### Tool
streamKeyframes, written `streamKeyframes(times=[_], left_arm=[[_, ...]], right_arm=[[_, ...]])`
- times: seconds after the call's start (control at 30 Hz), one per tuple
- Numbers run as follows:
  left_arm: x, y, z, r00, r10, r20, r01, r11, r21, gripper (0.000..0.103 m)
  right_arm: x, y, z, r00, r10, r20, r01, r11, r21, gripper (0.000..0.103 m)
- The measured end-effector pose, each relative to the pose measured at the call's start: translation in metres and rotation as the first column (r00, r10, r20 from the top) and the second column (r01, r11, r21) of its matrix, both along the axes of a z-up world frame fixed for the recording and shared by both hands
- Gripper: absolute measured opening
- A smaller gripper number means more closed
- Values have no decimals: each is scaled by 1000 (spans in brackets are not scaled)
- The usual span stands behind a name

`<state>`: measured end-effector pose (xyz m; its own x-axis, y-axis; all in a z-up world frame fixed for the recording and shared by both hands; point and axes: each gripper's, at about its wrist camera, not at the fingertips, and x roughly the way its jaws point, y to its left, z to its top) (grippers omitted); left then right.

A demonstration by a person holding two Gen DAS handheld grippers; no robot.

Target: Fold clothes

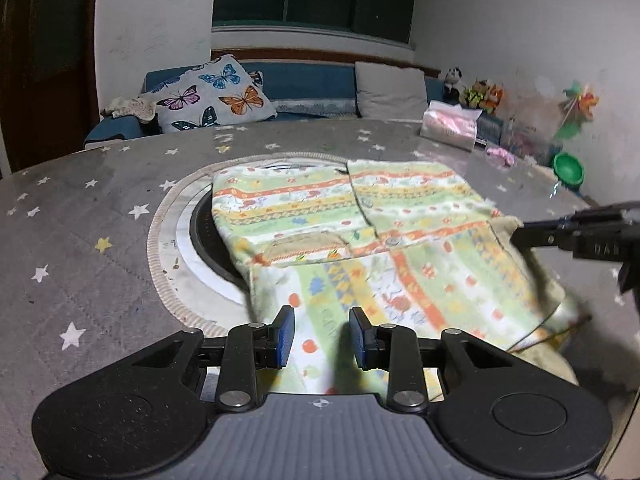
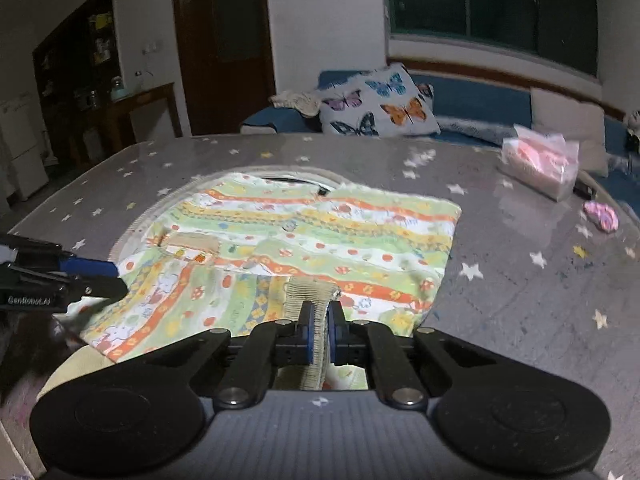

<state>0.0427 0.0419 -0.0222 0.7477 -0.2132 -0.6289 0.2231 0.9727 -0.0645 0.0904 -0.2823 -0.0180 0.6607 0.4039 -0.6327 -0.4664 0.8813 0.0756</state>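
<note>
The small striped garment of green, orange, yellow and white printed cotton (image 1: 360,232) lies spread on the grey star-patterned tabletop (image 1: 80,220), partly covering a round dark inset plate (image 1: 200,236) in the table.

Right gripper (image 2: 320,320): jaws pressed together, pinching the beige ribbed cuff (image 2: 316,300) of the garment between its blue pads. The rest of the garment extends ahead of and to the left of these tongs.

Left gripper (image 1: 322,334): jaws spread part way, blue pads (image 1: 286,336) apart, hovering over the near hem of the garment. Cloth shows between the pads, but contact cannot be determined.

Ahead of both tongs, past the table edge, a butterfly-print cushion (image 1: 212,96) rests on a blue sofa (image 1: 312,80). A clear plastic bag with pink contents (image 2: 540,164) sits on the table, ahead-right of the right tongs.
</note>
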Motion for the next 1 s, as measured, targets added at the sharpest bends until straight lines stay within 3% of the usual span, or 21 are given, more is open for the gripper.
streamKeyframes(times=[0.13,0.37,0.6,0.83,1.0], left_arm=[[1,1,0,1000,-5,2,5,1000,27,34],[13,-7,14,998,-28,49,27,999,24,33],[33,-17,-4,999,-51,3,51,996,73,34],[12,-18,4,995,-91,37,86,988,127,33],[-22,-27,8,983,-174,63,154,958,243,35]], right_arm=[[6,-1,-14,999,-6,-54,5,1000,-15,9],[4,-3,5,999,41,-13,-41,999,14,17],[14,11,-10,994,103,-38,-103,995,8,29],[-13,9,-3,982,184,-36,-186,981,-56,36],[-38,12,-8,969,245,-41,-248,962,-115,36]])
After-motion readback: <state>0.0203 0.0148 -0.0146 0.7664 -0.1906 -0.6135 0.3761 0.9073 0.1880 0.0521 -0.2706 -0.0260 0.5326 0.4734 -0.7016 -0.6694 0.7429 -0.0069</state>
